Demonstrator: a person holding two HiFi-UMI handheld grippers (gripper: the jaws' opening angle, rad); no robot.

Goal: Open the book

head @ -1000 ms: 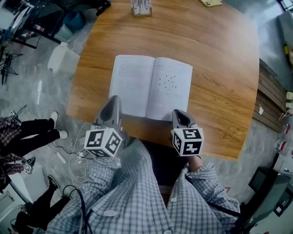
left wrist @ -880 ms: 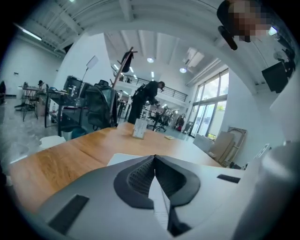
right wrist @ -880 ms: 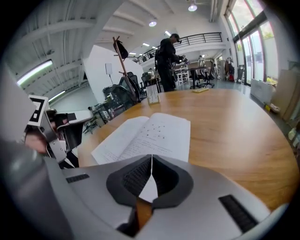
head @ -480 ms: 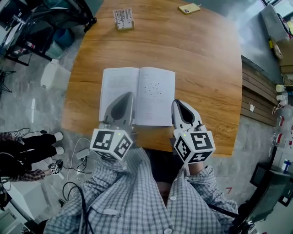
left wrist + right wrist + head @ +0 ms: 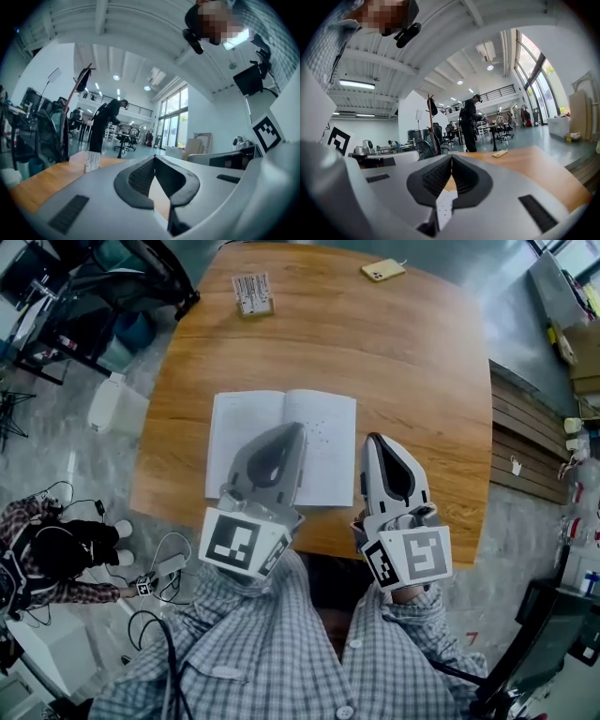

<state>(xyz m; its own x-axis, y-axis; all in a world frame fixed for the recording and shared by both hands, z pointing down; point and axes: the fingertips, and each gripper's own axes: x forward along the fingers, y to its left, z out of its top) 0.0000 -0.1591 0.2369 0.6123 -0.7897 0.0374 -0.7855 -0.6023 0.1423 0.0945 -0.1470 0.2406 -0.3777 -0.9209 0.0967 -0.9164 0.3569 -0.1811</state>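
Since the book (image 5: 323, 442) already lies open and flat on the wooden table (image 5: 412, 381), near its near edge, I judge the task done, and most of what could go wrong now would come from me. The left gripper (image 5: 295, 427) hangs over the left page and the right gripper (image 5: 377, 439) sits just right of the right page. Both claws are pinched together with nothing in them, as each gripper view shows. If either hand dipped, a closed tip could snag a page, crease it or flip leaves over. A sideways brush could also shove the book toward the near edge, where little table is left. I can't tell from the head view how far the left tip is above the paper, so I would treat it as close. The spine might also ease the pages back if the book isn't well broken in, though nothing shows them lifting.

As for writing, both pages carry fine print too small to read, and the right page has a scatter of dots. A small printed card stand (image 5: 251, 292) stands at the far left, its text unreadable. A yellow phone (image 5: 382, 270) lies far right with no brand visible. The cubes on the grippers show only black-and-white square markers.
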